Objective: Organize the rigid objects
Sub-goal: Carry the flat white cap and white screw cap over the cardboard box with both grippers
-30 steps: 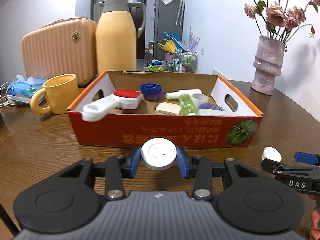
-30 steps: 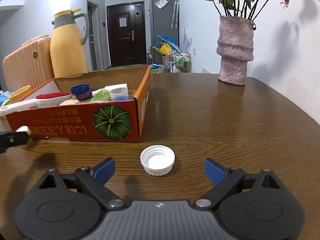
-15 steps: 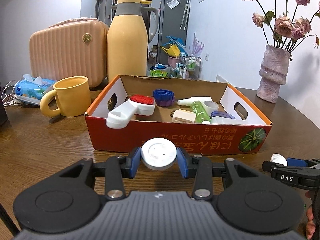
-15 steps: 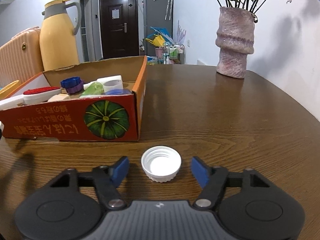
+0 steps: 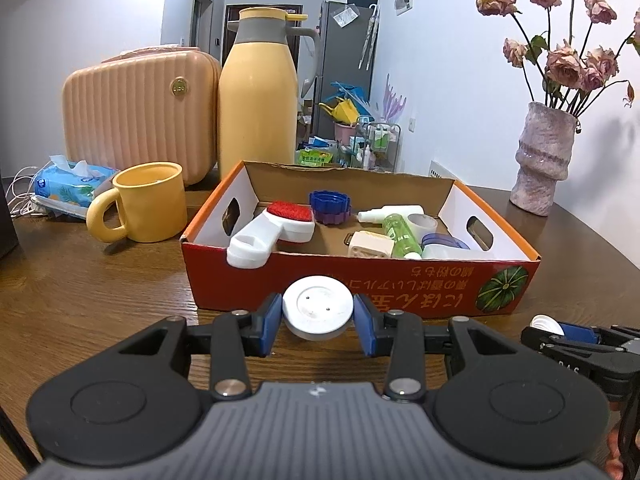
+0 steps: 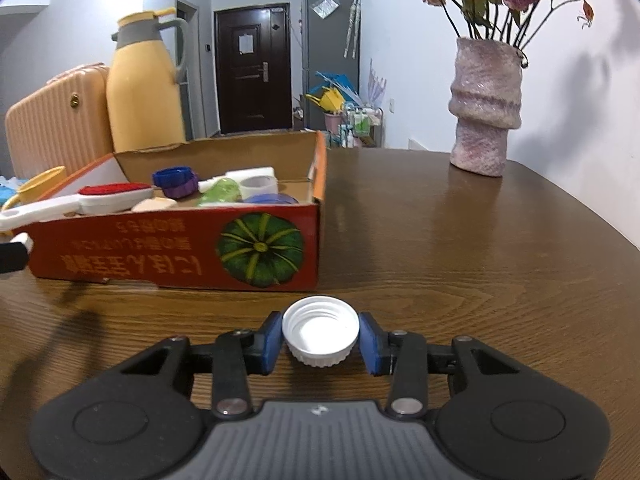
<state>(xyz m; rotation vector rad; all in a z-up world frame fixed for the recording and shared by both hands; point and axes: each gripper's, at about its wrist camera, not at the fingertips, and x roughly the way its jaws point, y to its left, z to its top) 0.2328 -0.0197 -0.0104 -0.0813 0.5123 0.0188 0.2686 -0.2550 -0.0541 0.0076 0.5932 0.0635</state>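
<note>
We are midway through the gathering: two loose lids are in hand and the box waits for both. Nearest to us, the left gripper point(image 5: 318, 314) is clamped on a flat white lid point(image 5: 318, 307), its blue pads pressing either side, lifted clear of the table point(image 5: 100, 300) and just short of the box's near wall. The right gripper point(image 6: 320, 338) has just been closing around the white screw cap point(image 6: 320, 330), which sits open side up on the wood. The pads look to be touching its ribbed rim, though whether they grip firmly yet we cannot quite tell from this angle.

The next move, as we judge it, is to raise both lids over the near wall of the cardboard box point(image 5: 340, 292) and release them into a free spot. The right cap first needs a sure hold and a lift.

Inside the box lie a red-topped white brush point(image 5: 276, 228), a blue lid point(image 5: 330, 202), a green bottle point(image 5: 400, 234) and other small pieces. Beyond stand a yellow mug point(image 5: 148, 200) and a vase point(image 6: 486, 108).
</note>
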